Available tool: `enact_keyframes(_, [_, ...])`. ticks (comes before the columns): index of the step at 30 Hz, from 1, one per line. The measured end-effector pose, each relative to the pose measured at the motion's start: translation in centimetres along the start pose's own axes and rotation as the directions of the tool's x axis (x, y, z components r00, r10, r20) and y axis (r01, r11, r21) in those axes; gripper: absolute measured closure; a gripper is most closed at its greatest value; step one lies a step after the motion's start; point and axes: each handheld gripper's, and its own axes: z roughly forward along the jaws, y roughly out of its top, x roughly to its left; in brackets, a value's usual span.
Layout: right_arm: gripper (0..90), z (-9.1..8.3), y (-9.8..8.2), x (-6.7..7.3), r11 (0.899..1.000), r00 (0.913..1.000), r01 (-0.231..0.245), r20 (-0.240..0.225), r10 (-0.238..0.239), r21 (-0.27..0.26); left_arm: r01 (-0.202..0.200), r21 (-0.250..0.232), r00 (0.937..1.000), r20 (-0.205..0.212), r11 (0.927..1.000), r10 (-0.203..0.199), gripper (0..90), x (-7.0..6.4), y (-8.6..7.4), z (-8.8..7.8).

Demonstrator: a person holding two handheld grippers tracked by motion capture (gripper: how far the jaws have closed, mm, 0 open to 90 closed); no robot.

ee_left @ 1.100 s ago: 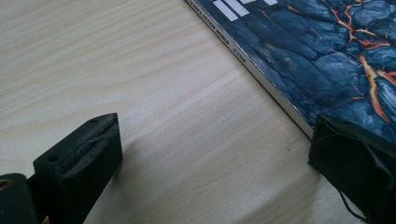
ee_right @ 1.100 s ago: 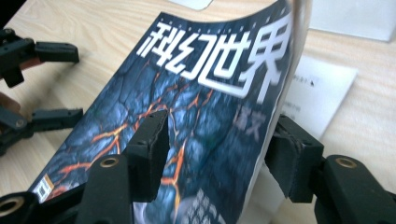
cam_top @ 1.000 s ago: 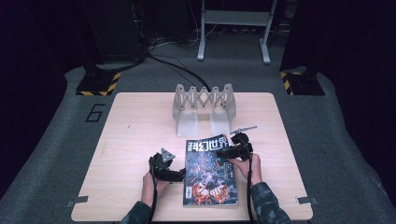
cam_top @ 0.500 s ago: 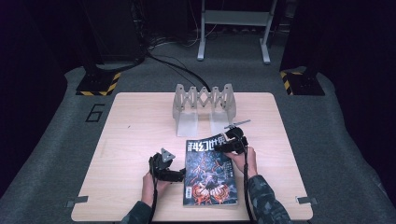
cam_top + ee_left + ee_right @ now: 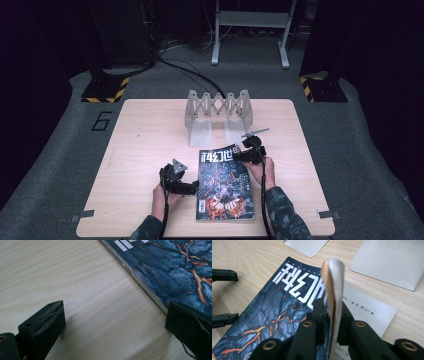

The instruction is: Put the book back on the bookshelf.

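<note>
- The dark lava-patterned magazine lies on the pale wooden worktop, near its front edge.
- The grey metal accordion-fold file rack stands behind the magazine.
- The left gripper sits just left of the magazine; the right gripper is at its far right corner.

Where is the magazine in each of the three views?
High view: the magazine lies flat at the table's near middle, between both hands.
Left gripper view: its spine edge crosses the upper right.
Right gripper view: its cover fills the left, one corner lifted between the fingers.
Shared landmark: white title characters.
</note>
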Motion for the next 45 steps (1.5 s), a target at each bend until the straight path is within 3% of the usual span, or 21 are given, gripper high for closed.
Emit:
enact_keyframes(7, [87.0, -0.2, -0.1, 0.5, 1.000, 0.9999, 0.013, -0.002, -0.013, -0.022, 0.002, 0.000, 1.0000, 0.000, 1.0000, -0.002, 2.6, 0.0, 0.0, 0.0])
enact_keyframes(15, [87.7, -0.9, -0.4, 0.9, 0.996, 0.9995, 0.019, -0.025, -0.021, -0.089, -0.004, 0.003, 1.0000, 0.004, 1.0000, 0.004, 2.7, 0.0, 0.0, 0.0])
enact_keyframes(24, [87.7, -1.7, -0.3, 2.1, 0.993, 0.9991, 0.036, -0.019, -0.039, -0.114, -0.004, 0.003, 1.0000, 0.004, 1.0000, 0.004, 2.7, 0.0, 0.0, 0.0])
enact_keyframes(32, [87.8, -2.4, 0.0, 3.7, 0.980, 0.9922, 0.123, -0.001, -0.125, -0.159, -0.002, -0.003, 1.0000, 0.009, 1.0000, 0.002, 2.2, 0.1, 0.0, 0.0])
enact_keyframes(36, [87.8, -2.6, 0.1, 4.0, 0.975, 0.9895, 0.142, -0.001, -0.145, -0.171, -0.013, 0.000, 0.9998, 0.017, 0.9999, 0.013, 2.1, 0.2, 0.0, 0.0])
enact_keyframes(41, [87.8, -3.0, 0.2, 4.5, 0.970, 0.9887, 0.146, -0.004, -0.150, -0.192, -0.030, 0.007, 0.9990, 0.033, 0.9995, 0.030, 2.2, 0.3, 0.1, 0.0])
enact_keyframes(45, [87.8, -3.5, 0.3, 4.9, 0.963, 0.9854, 0.167, 0.003, -0.170, -0.213, -0.052, 0.071, 0.9950, 0.089, 0.9962, 0.045, 2.7, 0.7, 0.8, -0.2])
